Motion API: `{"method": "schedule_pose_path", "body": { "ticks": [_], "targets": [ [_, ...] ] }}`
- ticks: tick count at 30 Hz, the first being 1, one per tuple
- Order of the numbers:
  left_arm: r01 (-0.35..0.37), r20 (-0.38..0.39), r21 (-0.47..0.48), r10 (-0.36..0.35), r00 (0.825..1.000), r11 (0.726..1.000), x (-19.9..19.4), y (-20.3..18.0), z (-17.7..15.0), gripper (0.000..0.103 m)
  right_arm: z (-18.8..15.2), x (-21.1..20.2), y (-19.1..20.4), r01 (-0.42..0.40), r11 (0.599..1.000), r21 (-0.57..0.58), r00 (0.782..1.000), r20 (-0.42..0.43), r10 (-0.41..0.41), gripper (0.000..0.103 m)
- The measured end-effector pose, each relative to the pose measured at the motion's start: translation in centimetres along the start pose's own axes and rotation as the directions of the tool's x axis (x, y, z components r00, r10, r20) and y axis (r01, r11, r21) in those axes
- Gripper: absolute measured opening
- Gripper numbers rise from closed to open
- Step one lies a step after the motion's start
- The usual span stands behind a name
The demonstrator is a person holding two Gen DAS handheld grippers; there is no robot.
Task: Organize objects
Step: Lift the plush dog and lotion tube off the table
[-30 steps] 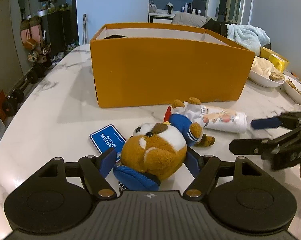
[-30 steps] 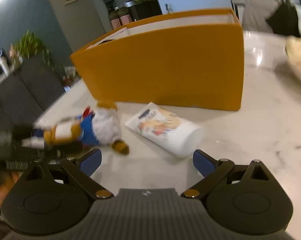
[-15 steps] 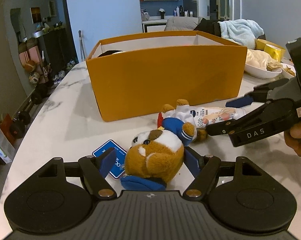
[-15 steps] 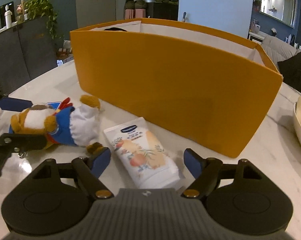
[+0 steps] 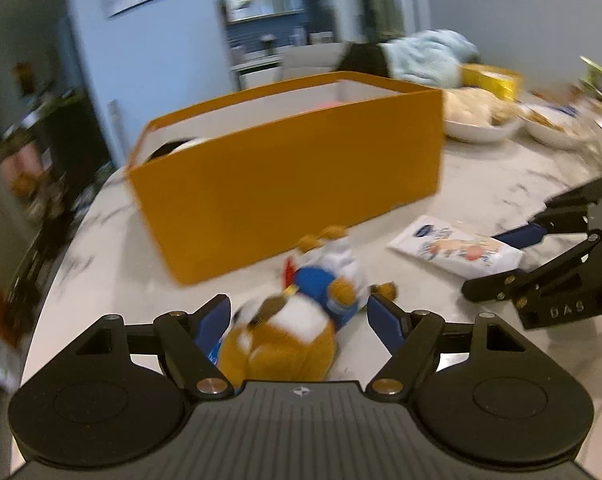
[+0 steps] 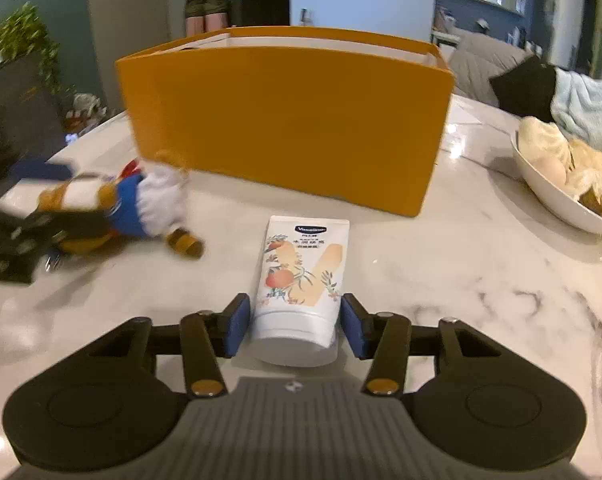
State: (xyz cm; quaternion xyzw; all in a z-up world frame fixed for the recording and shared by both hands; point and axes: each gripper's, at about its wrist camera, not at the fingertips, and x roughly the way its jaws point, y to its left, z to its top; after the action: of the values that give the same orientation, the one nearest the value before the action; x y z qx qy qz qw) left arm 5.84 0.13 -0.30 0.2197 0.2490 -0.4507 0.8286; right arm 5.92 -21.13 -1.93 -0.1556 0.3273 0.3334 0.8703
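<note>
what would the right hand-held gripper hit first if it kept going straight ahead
The tube, already lying between its fingers, cap end nearest. Past the tube, likely the orange box.

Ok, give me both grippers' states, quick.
Left gripper: open, fingers either side of the plush toy, not clamped.
Right gripper: open around the lotion tube, small gaps at both pads.

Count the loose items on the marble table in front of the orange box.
2. A plush toy lies between the left gripper's fingers; a lotion tube lies between the right gripper's fingers. The plush may hide something beneath.
</note>
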Motion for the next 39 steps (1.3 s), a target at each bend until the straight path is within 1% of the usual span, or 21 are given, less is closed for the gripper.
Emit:
{"method": "schedule_pose_path", "body": {
  "ticks": [1, 3, 5, 7, 10, 12, 16, 19, 22, 27, 35, 39],
  "targets": [
    [0.02, -0.009, 0.024, -0.02, 1.0, 1.0, 0.4, 0.0, 0.3, 0.093, -0.3, -0.3, -0.2, 0.0, 1.0, -0.001, 1.0, 0.005, 0.0, 0.058],
    [0.054, -0.031, 0.039, -0.053, 0.998, 0.998, 1.4, 0.2, 0.7, 0.093, -0.3, -0.1, -0.2, 0.0, 1.0, 0.009, 1.0, 0.012, 0.0, 0.06],
    [0.084, -0.059, 0.027, -0.082, 0.995, 0.996, 2.3, 0.7, 0.9, 0.093, -0.3, 0.0, -0.2, 0.005, 1.0, 0.017, 1.0, 0.019, -0.005, 0.061],
    [0.105, -0.064, 0.015, -0.104, 0.992, 0.994, 2.7, 1.1, 0.9, 0.089, 0.1, 0.2, -0.4, 0.002, 1.0, 0.027, 1.0, 0.026, -0.003, 0.061],
    [0.109, -0.06, -0.015, -0.11, 0.992, 0.994, 2.9, 1.5, 0.8, 0.084, 0.5, 0.8, 0.0, 0.001, 1.0, 0.02, 0.999, 0.033, -0.002, 0.061],
    [0.111, -0.057, -0.031, -0.112, 0.992, 0.993, 3.1, 1.6, 0.6, 0.084, 0.6, 1.0, 0.3, 0.017, 1.0, 0.011, 0.999, 0.042, -0.017, 0.062],
    [0.082, -0.068, -0.025, -0.083, 0.994, 0.996, 3.7, 1.0, 0.6, 0.085, 0.6, 1.3, 0.6, 0.031, 0.999, 0.03, 0.998, 0.06, -0.033, 0.062],
    [0.069, -0.104, -0.03, -0.072, 0.992, 0.997, 4.6, 0.7, 0.4, 0.085, 0.4, 1.2, 0.6, 0.037, 0.998, 0.042, 0.997, 0.07, -0.04, 0.062],
    [0.062, -0.097, -0.067, -0.068, 0.993, 0.996, 4.7, 1.0, 0.1, 0.084, 0.2, 1.0, 0.7, 0.041, 0.998, 0.046, 0.996, 0.075, -0.045, 0.062],
    [0.027, -0.103, -0.096, -0.037, 0.994, 0.995, 4.7, 0.8, 0.1, 0.08, -0.2, 0.8, 0.7, 0.046, 0.997, 0.053, 0.995, 0.091, -0.051, 0.062],
    [-0.01, -0.097, -0.122, -0.002, 0.995, 0.992, 4.4, 0.5, -0.2, 0.077, -0.6, 0.6, 1.3, 0.068, 0.995, 0.071, 0.991, 0.108, -0.076, 0.062],
    [-0.029, -0.096, -0.136, 0.016, 0.995, 0.99, 4.2, 0.4, -0.3, 0.074, -0.8, 0.5, 1.5, 0.075, 0.994, 0.078, 0.99, 0.111, -0.084, 0.062]
  ]
}}
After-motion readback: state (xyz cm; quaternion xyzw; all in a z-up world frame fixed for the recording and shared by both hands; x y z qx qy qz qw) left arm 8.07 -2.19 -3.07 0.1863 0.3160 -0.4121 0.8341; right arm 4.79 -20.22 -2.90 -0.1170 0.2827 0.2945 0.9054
